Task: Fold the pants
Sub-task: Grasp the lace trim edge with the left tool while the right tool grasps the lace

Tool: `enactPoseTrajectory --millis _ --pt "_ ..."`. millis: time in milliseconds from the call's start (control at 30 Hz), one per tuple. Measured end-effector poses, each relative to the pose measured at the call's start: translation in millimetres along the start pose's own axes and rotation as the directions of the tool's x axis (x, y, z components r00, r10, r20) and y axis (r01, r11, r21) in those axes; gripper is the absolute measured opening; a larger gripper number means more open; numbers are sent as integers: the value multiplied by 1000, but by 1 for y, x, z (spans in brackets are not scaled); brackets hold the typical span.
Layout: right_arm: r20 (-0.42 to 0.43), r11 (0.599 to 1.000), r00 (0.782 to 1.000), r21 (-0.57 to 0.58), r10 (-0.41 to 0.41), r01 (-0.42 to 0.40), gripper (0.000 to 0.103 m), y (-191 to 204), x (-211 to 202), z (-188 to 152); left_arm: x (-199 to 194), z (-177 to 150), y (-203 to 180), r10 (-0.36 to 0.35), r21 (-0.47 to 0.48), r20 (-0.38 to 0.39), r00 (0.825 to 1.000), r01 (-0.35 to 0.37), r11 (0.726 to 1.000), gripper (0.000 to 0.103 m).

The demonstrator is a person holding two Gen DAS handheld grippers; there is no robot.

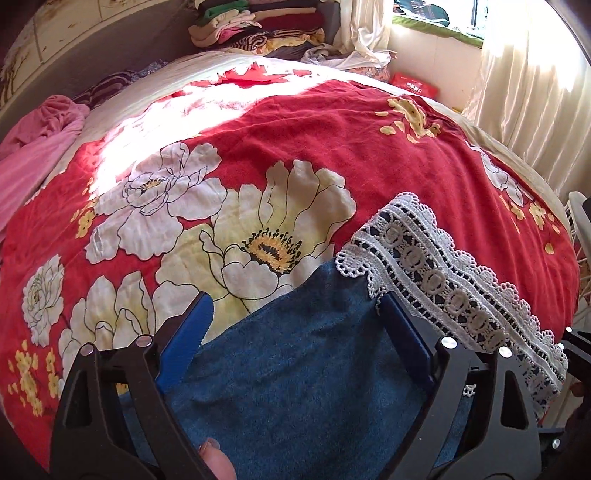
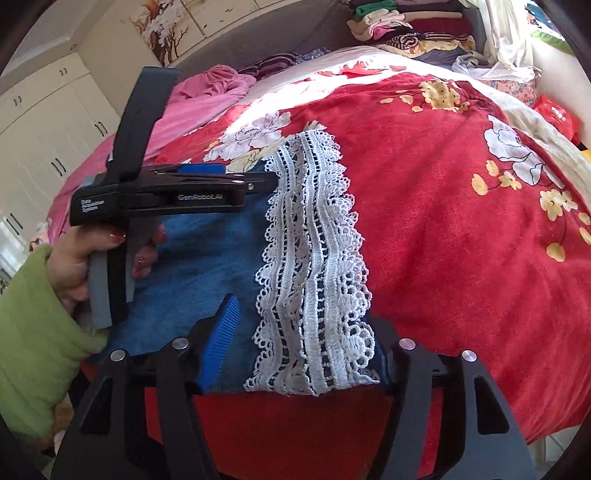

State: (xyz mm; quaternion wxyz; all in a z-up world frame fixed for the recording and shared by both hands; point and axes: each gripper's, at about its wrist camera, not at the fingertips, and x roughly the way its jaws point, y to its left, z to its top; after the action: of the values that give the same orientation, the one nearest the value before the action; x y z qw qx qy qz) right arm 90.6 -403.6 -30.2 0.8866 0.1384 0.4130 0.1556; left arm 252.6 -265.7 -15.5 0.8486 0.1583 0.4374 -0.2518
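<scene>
Bright daylight through the curtains [image 1: 524,74], blown-out glare on the bedspread [image 1: 332,147]; strong fisheye bending, dark corners

matt blue denim pants [image 1: 295,369]; openwork white lace hem [image 2: 314,258]; fuzzy bedspread [image 1: 332,140]

Bed [image 1: 369,122] covered by red floral blanket [image 1: 303,147], sunlit patch toward 11 o'clock. Blue denim pants [image 1: 303,369] with white lace hem [image 1: 443,273] lie flat at 6 o'clock. Pink cloth [image 1: 40,136] bunched at 9 o'clock. Stack of folded clothes [image 1: 258,26] at 12 o'clock, far end.
</scene>
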Motion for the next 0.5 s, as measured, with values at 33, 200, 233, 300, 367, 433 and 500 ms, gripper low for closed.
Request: enactPoseTrajectory --millis 33,200,233,300,367,433,500 --pt "1 1000 1000 0 3 -3 57 0 0 0 2 0 1 -13 -5 1 1000 13 1000 81" --pt "6 999 999 19 33 -33 48 -5 2 -1 3 2 0 -87 -17 7 996 87 996 63" --pt "6 999 999 19 38 -38 46 -5 2 0 3 2 -1 -94 -14 8 996 94 995 61" --pt "3 998 998 21 60 -60 30 -5 2 1 3 2 -2 -114 -13 12 993 114 993 57" --pt "-1 995 995 18 103 -103 30 -2 2 1 3 1 -2 -138 -11 23 990 139 990 55" --pt "-2 996 996 8 93 -93 30 0 4 2 5 1 -3 -150 -4 25 988 150 989 55" --pt "-15 995 996 28 92 -92 30 -4 9 2 8 1 -1 -176 -17 21 984 177 984 57"
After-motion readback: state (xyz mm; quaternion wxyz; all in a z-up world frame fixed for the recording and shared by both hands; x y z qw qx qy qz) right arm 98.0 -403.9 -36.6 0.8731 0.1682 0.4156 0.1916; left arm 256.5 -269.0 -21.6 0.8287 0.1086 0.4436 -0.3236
